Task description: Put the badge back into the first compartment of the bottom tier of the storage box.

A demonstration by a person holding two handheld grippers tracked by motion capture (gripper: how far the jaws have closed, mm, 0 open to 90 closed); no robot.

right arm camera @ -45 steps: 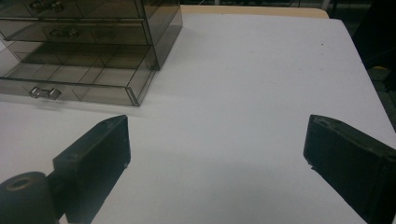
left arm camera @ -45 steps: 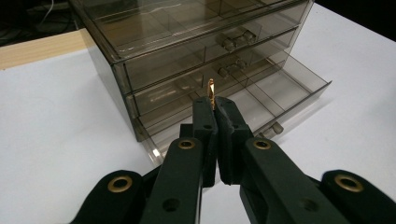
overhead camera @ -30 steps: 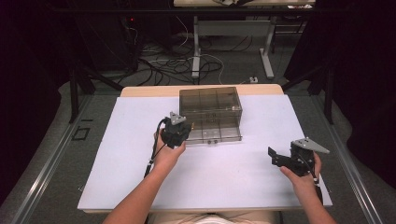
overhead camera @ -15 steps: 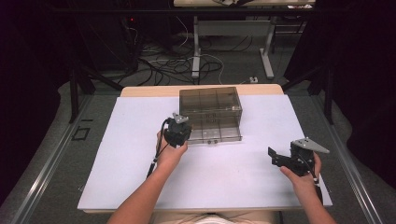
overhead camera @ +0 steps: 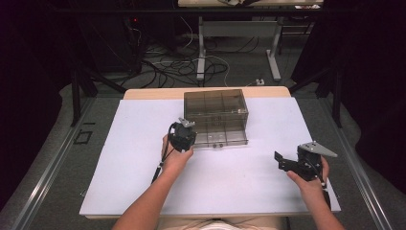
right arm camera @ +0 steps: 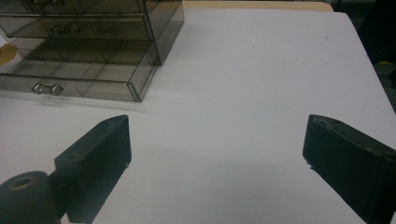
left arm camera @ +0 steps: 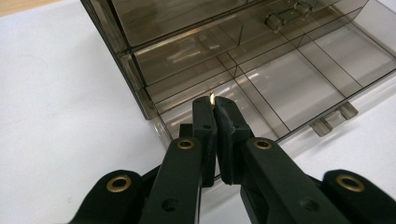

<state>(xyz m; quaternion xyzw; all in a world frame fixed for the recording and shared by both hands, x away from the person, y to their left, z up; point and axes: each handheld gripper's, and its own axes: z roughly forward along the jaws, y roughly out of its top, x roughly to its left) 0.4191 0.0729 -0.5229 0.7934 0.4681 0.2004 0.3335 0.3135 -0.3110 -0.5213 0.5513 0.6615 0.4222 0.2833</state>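
Placing step judged in hand. A small gold piece (left arm camera: 212, 98) is pinched between the closed jaws of the left gripper (left arm camera: 213, 103), held over the pulled-out drawer (left arm camera: 261, 88) of the smoked organizer (overhead camera: 215, 115) (front-left compartment). Release over that compartment is called for next. Right gripper (right arm camera: 217, 144) rests wide apart, empty.

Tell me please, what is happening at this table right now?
A person works at a white table with tongs in each hand. The left tongs are shut on a small gold-coloured piece and hold it over the pulled-out bottom drawer of a smoky clear drawer box, above one of its front compartments. What the piece is, I cannot tell. The right tongs are open over bare table, off to the box's right, holding nothing.
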